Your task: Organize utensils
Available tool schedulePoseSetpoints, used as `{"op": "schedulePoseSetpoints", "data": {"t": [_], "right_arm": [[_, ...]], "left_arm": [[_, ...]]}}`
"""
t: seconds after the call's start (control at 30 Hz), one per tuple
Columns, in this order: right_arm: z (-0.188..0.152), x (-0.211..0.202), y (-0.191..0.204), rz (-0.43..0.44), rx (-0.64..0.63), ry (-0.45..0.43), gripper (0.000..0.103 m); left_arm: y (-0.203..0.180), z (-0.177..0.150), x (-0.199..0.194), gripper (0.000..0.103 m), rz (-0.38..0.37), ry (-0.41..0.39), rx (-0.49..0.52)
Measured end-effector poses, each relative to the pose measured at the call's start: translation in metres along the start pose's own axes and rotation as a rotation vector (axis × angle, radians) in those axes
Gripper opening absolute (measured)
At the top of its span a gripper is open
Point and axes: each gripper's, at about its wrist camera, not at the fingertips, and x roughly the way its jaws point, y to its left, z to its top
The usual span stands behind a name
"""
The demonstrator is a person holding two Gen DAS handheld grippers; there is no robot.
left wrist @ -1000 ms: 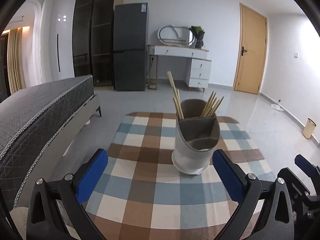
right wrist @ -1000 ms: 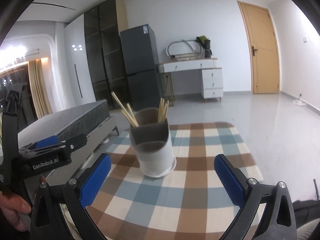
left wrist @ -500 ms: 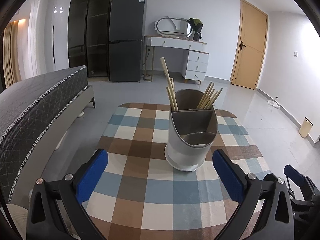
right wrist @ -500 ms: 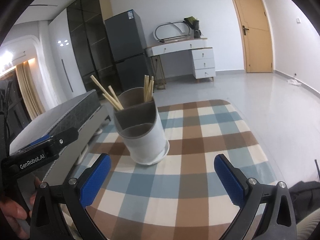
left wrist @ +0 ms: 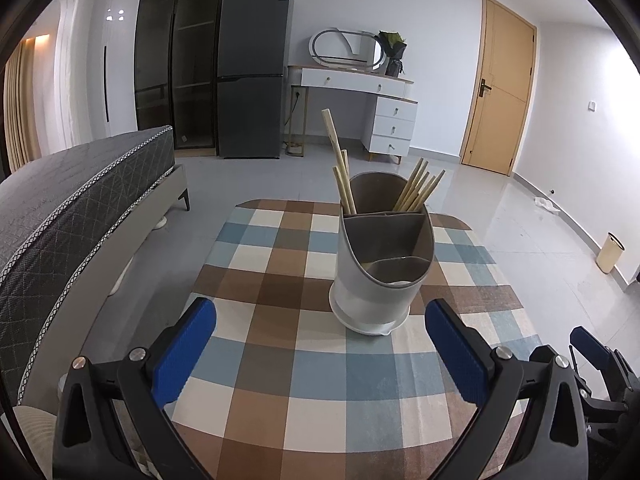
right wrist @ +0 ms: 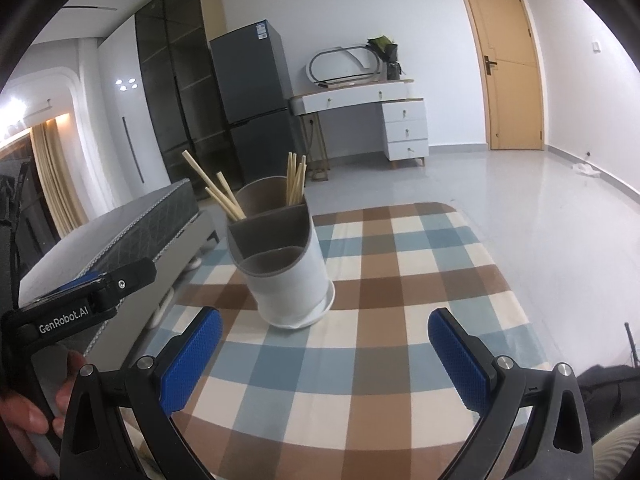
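A grey and white utensil holder (left wrist: pixel 380 276) stands on the checked tablecloth (left wrist: pixel 280 360); it also shows in the right wrist view (right wrist: pixel 286 272). Several wooden chopsticks (left wrist: pixel 416 192) stand in its back compartments, some leaning left (left wrist: pixel 340 172); the right wrist view shows them too (right wrist: pixel 296 180). Its front compartments look empty. My left gripper (left wrist: pixel 320 350) is open and empty, just short of the holder. My right gripper (right wrist: pixel 326 360) is open and empty, to the holder's right and nearer me. The left gripper's body shows at the left of the right wrist view (right wrist: pixel 80 300).
A bed (left wrist: pixel 68 208) runs along the table's left side. A fridge (left wrist: pixel 252 76), a white dresser (left wrist: pixel 360 96) and a door (left wrist: pixel 500 88) stand at the far wall. A small bin (left wrist: pixel 610 252) stands on the floor at right.
Both grippers have risen and tilted down a little, so the holder sits lower in both views. Both stay open and empty. The holder and chopsticks have not moved.
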Motion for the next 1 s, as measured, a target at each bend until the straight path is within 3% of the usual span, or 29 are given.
{"op": "schedulePoseSetpoints", "data": {"t": [1.0], "right_arm": [[-0.004, 0.0028, 0.0024, -0.007, -0.02, 0.008, 0.103]], "left_arm": [[0.0001, 0.0006, -0.0017, 0.102, -0.004, 0.0, -0.006]]}}
